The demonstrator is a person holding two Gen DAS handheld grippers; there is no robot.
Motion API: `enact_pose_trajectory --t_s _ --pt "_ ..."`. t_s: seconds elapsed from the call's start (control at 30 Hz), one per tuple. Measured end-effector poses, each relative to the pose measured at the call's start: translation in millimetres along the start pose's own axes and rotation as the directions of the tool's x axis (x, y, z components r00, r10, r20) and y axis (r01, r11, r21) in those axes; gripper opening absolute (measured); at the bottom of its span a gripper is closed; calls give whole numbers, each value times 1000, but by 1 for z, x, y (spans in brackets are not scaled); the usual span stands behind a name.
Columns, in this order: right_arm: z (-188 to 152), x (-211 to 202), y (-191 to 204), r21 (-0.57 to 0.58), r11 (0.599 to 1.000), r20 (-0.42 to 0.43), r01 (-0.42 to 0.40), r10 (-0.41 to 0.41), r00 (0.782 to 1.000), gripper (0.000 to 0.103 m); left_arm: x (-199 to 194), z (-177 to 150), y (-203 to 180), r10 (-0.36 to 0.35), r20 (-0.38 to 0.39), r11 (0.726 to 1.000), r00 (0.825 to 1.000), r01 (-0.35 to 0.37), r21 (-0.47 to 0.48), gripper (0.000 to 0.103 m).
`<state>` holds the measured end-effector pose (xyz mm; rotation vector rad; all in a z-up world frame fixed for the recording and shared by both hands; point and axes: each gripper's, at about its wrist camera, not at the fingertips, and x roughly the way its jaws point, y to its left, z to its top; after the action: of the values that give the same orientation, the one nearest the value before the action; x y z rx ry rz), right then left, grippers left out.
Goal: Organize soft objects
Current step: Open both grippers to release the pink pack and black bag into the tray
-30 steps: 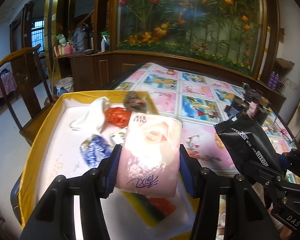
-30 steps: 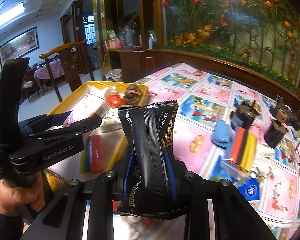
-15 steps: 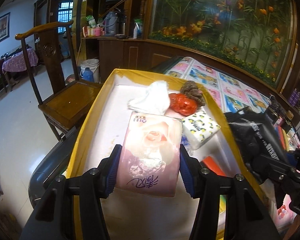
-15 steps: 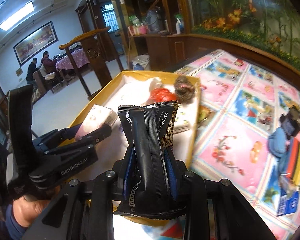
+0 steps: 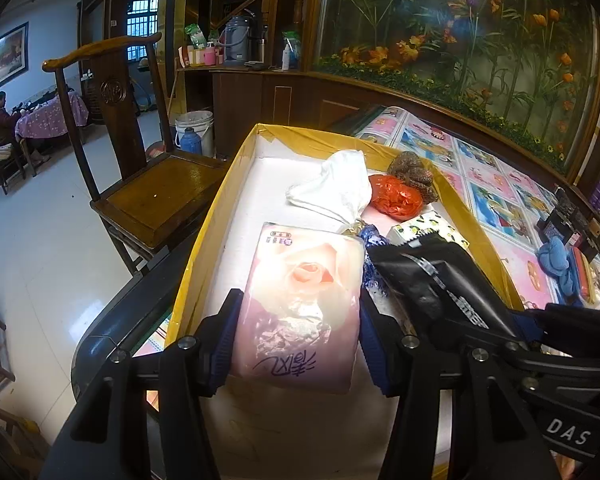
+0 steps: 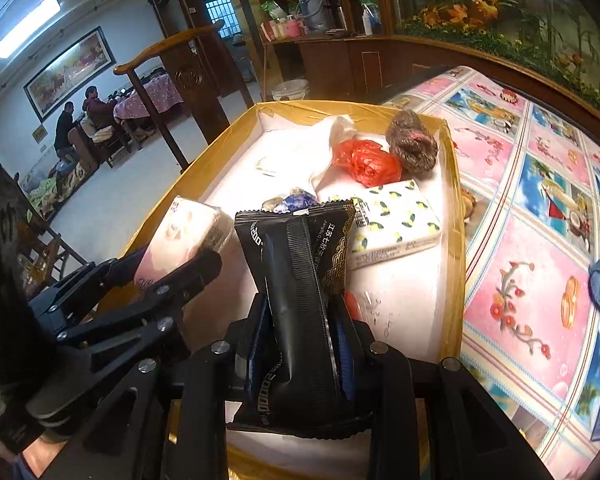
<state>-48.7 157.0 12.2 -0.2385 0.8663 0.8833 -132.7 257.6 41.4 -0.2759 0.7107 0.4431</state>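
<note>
left tool (image 5: pixel 300 332) is gripping a pink tissue pack (image 5: pixel 300 304); right tool (image 6: pixel 300 344) is clamping a black pouch (image 6: pixel 300 300), both over the yellow tray (image 6: pixel 454 208). several items are lying inside; the blue cloth (image 5: pixel 556 264) is waiting on the tabletop (image 6: pixel 532 264).

Ahead and to the left of the jaws stands a carved wooden armchair (image 5: pixel 140 168) on the pale tiled floor (image 5: pixel 40 240); beyond it a white bucket (image 5: pixel 194 130) with a blue flask (image 5: pixel 191 141) just beside; farther ahead a dark sideboard (image 5: pixel 236 80) carries a grey thermos jug (image 5: pixel 238 42) and small bottles; to the right spreads a pink pictured tablecloth (image 6: pixel 532 240); far left, people sit at a covered table (image 6: pixel 148 98) under a framed painting (image 6: pixel 70 72).
</note>
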Motion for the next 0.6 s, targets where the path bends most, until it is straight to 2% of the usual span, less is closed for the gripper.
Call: enact_pose_trajectory --t_s 0.17,0.27,0.4,0.6 --pt "4 4 -2 -15 1000 8 8 -8 1000 35 -2 -1 0 -1 -3 1000 1000 1 0 54" --pt "4 2 -5 -5 1000 7 -19 19 1000 36 -2 -1 0 -7 -11 1000 1000 7 -4 56" --pt "4 0 -10 20 999 -3 -50 50 999 44 -3 -4 0 0 -13 1000 1000 0 3 57" --pt "1 -5 -11 35 996 2 -77 77 997 45 -6 -5 0 -5 -19 1000 1000 5 -3 59"
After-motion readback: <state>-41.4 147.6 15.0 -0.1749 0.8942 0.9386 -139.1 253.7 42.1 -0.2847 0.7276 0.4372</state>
